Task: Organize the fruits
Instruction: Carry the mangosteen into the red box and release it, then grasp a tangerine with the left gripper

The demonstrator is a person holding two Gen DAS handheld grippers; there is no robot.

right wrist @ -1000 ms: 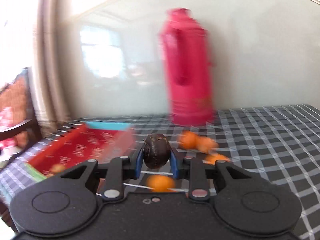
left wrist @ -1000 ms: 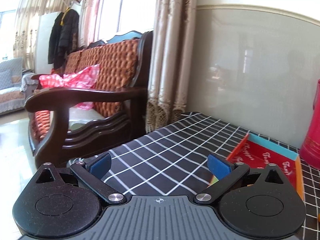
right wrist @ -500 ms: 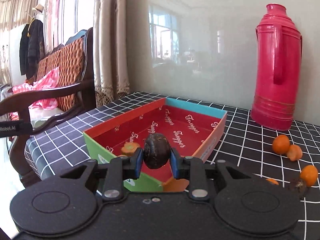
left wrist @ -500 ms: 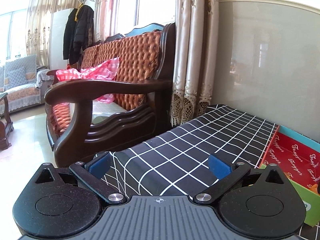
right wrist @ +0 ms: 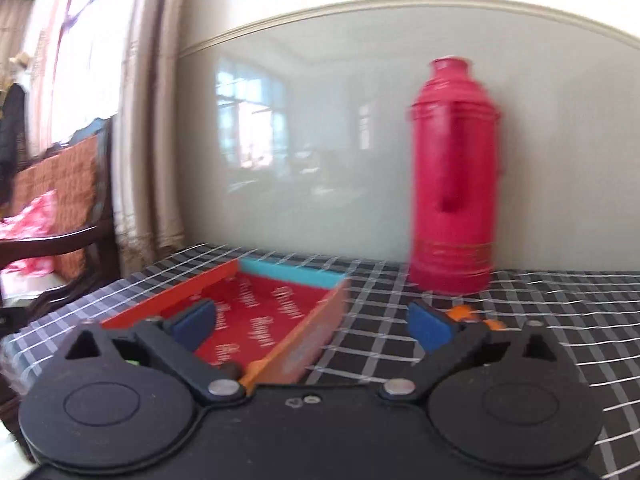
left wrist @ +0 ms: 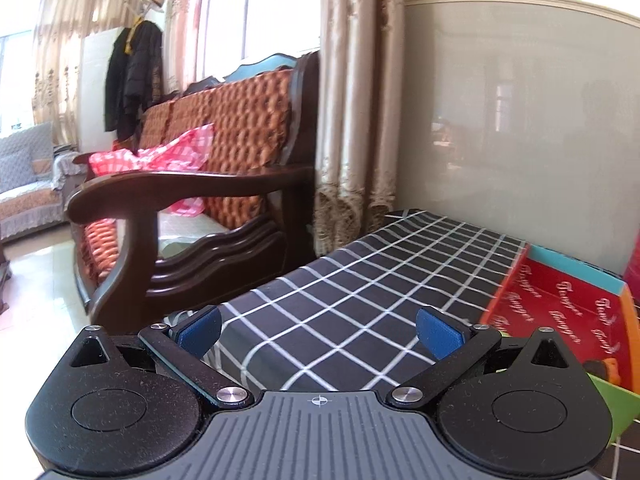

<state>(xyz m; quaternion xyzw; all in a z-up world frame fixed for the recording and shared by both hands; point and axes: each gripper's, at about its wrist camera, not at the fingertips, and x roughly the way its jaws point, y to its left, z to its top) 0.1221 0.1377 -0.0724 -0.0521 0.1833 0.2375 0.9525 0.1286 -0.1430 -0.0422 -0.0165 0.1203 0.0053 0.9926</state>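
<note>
My right gripper (right wrist: 312, 320) hangs over the near right wall of the colourful cardboard box (right wrist: 272, 316), its jaws opening wide with nothing between them. A dark round shape (right wrist: 230, 368) shows low in the box beside the gripper's left arm; blur hides what it is. Orange fruits (right wrist: 460, 314) lie on the checked cloth behind the right finger. My left gripper (left wrist: 320, 328) is open and empty above the cloth, left of the box (left wrist: 560, 312). At the box's near corner a dark fruit and an orange one (left wrist: 604, 368) lie together.
A tall red thermos (right wrist: 452, 184) stands against the wall behind the oranges. The black checked tablecloth (left wrist: 360, 280) ends at the table's left edge, with a wooden armchair (left wrist: 180, 208) and curtains (left wrist: 352, 120) beyond it.
The right gripper, shut on a dark round fruit in both earlier frames, now stands wide open without it. Its view has swung right towards the thermos. The left gripper stays open.
</note>
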